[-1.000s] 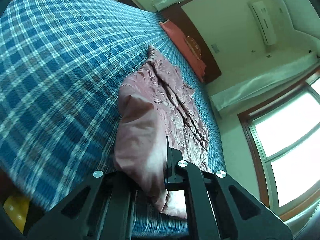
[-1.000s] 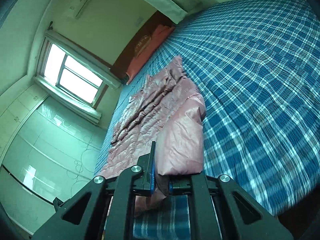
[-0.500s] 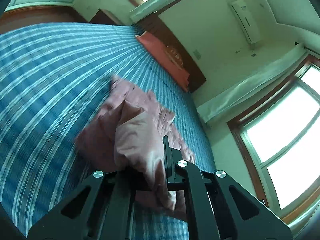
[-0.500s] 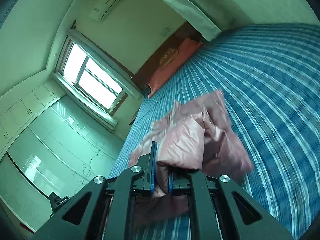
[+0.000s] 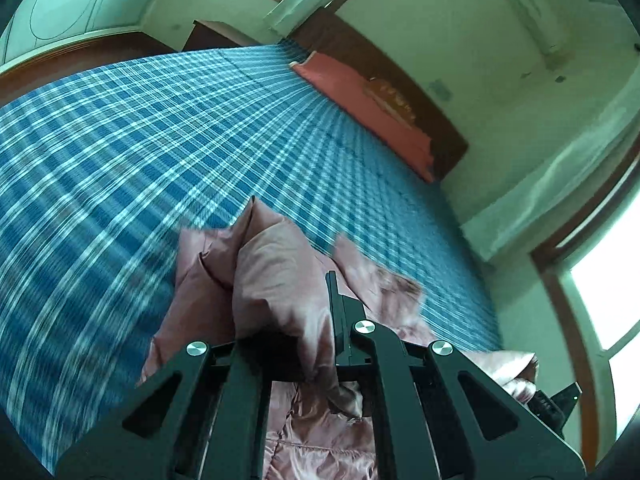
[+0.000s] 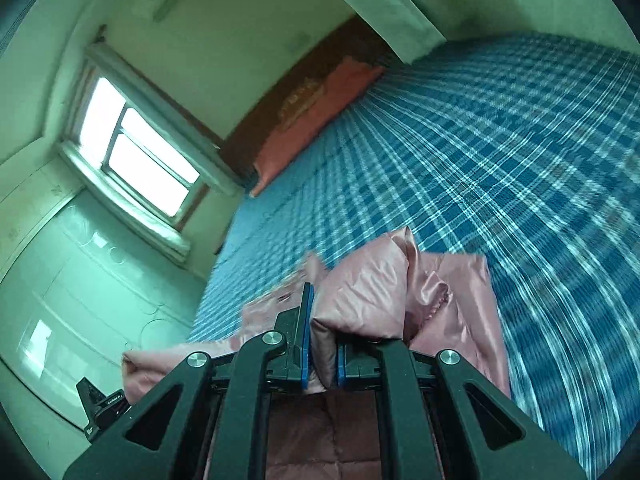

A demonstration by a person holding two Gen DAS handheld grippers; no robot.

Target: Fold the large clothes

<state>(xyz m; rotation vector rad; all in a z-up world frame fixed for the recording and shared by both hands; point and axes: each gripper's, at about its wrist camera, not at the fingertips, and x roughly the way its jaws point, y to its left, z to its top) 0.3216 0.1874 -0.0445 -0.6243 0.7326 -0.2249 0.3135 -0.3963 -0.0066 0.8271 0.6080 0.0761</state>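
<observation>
A shiny pink quilted garment (image 5: 276, 280) lies bunched on the blue plaid bed (image 5: 160, 140). My left gripper (image 5: 320, 344) is shut on a fold of its edge, and the cloth drapes over the left finger and hides it. In the right wrist view the same pink garment (image 6: 368, 292) puffs up ahead of my right gripper (image 6: 322, 356), which is shut on another fold between its blue pads (image 6: 306, 344). More of the garment trails under both grippers toward the near edge. The other gripper's tip (image 5: 560, 400) shows at the lower right of the left view.
An orange-red pillow (image 5: 360, 92) lies along the dark wooden headboard (image 5: 400, 76) at the far end of the bed. A window (image 6: 136, 148) and pale wardrobe doors (image 6: 72, 288) stand beside the bed. Wide plaid bedding (image 6: 500, 152) stretches beyond the garment.
Both grippers have swept across the bed, dragging the pink garment with them. It was stretched out long before and now is bunched close in front of the jaws.
</observation>
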